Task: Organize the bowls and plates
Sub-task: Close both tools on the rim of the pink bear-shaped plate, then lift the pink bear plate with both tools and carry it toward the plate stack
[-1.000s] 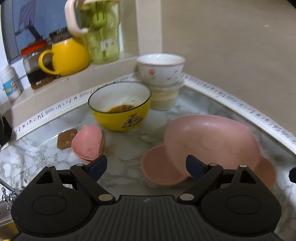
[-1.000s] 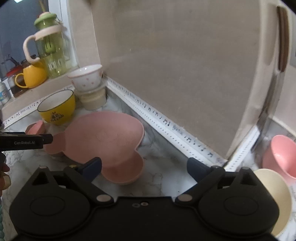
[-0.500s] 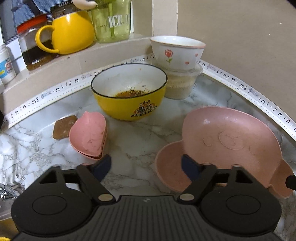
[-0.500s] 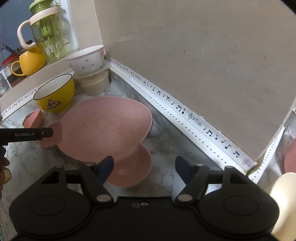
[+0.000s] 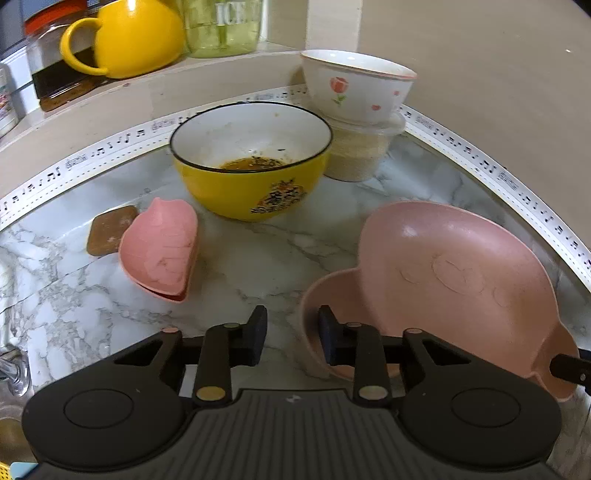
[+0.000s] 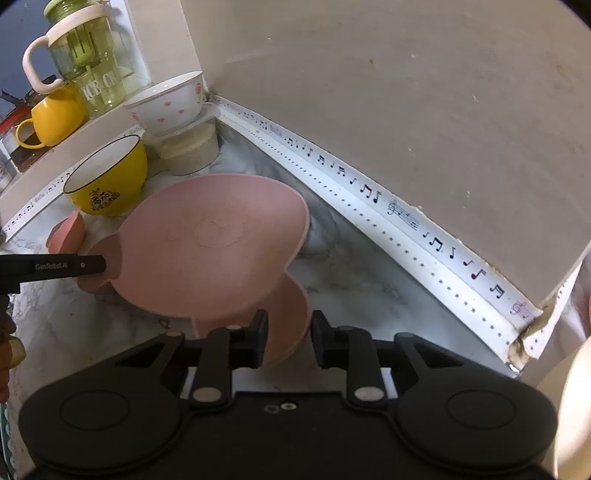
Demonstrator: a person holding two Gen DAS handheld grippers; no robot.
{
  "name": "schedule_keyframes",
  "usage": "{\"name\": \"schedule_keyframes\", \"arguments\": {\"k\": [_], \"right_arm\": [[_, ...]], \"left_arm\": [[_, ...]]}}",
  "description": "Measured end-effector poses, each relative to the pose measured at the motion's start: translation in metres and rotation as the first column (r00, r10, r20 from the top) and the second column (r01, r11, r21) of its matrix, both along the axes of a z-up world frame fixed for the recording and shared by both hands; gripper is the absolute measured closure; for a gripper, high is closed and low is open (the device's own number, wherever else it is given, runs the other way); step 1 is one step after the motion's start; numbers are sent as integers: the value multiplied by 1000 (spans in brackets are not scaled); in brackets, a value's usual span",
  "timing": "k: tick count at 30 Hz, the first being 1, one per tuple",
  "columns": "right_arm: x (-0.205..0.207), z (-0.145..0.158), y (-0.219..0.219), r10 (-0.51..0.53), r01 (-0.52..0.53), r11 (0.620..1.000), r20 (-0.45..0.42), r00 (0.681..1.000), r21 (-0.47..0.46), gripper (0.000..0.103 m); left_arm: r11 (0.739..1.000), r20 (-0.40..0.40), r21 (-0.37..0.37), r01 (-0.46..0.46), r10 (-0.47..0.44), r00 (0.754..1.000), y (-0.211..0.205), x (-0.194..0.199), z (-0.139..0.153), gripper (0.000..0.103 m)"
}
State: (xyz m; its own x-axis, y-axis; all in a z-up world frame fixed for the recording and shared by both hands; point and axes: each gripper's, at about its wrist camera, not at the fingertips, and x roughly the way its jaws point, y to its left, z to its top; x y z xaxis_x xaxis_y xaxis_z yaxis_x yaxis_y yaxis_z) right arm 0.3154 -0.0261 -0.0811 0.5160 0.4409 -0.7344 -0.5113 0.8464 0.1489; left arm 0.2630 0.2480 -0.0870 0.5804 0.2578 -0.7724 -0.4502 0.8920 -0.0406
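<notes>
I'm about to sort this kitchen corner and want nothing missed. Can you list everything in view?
plate: 1, pink, with ears, near on the counter
yellow bowl: 1, yellow with white inside, sauce left in it, mid counter
flowered bowl: 1, white with pink flowers, on the tub
tub: 1, clear, lidded, corner
small dish: pink, maybe two nested, left of the yellow bowl
brown pad: 1, brown, beside the small dish
mug: 1, yellow, ledge
jug: 1, clear green, ledge
cream bowl: 1, cream, far right edge
left claw: black, jaws just closing, one plate ear's rim between them
right claw: black, jaws just closing at the other ear
</notes>
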Motion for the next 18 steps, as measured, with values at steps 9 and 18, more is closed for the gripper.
{"name": "schedule_keyframes", "arguments": {"k": [9, 18], "right_arm": [[-1, 1, -3, -25, 25, 1000, -4, 1000, -9, 92], [-19, 6, -13, -15, 14, 1000, -5, 1000, -20, 92]], "left_arm": [[999, -4, 2, 46, -46, 999, -9, -2, 1, 91], [998, 21, -21, 60, -60, 998, -15, -25, 10, 92]]}}
